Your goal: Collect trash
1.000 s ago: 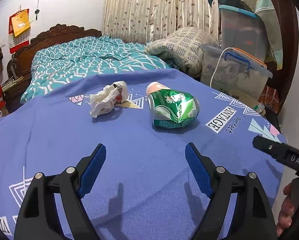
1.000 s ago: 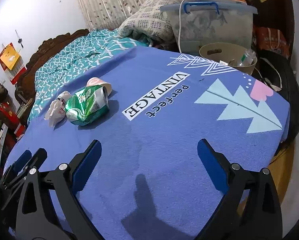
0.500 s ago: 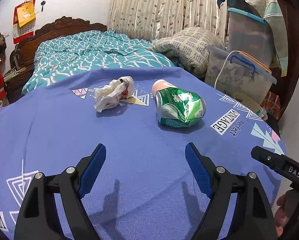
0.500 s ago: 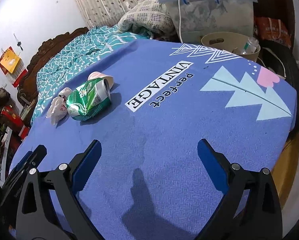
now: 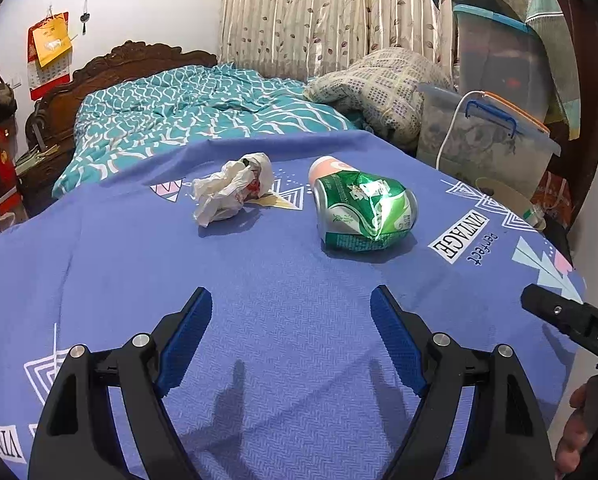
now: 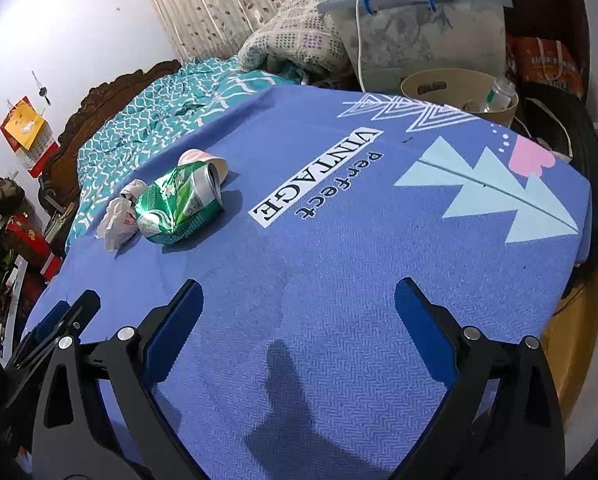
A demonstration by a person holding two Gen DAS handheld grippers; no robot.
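A crushed green can (image 5: 365, 210) (image 6: 179, 210) lies on its side on the blue cloth (image 5: 259, 280) (image 6: 339, 260). Behind it lies a small pink-and-white paper cup (image 5: 329, 168) (image 6: 203, 158). Left of the can sits a crumpled white wrapper (image 5: 231, 192) (image 6: 119, 220). My left gripper (image 5: 291, 312) hovers open over the cloth, well short of the can and wrapper, nothing between its blue pads. My right gripper (image 6: 299, 304) is open too, with the can far off to its upper left. A tan bin (image 6: 459, 90) (image 5: 503, 196) holding a plastic bottle stands beyond the cloth's far right edge.
A bed with a teal cover (image 5: 203, 120) and a folded quilt (image 5: 383, 88) lie beyond the cloth. Clear storage boxes (image 6: 419, 28) stand at the right. A person's fingers (image 5: 575, 432) grip the right gripper's handle at the cloth's right edge.
Both views have tilted slightly, so the can, cup and wrapper sit a little lower in the pictures. The objects themselves have not moved, and both grippers stay open.
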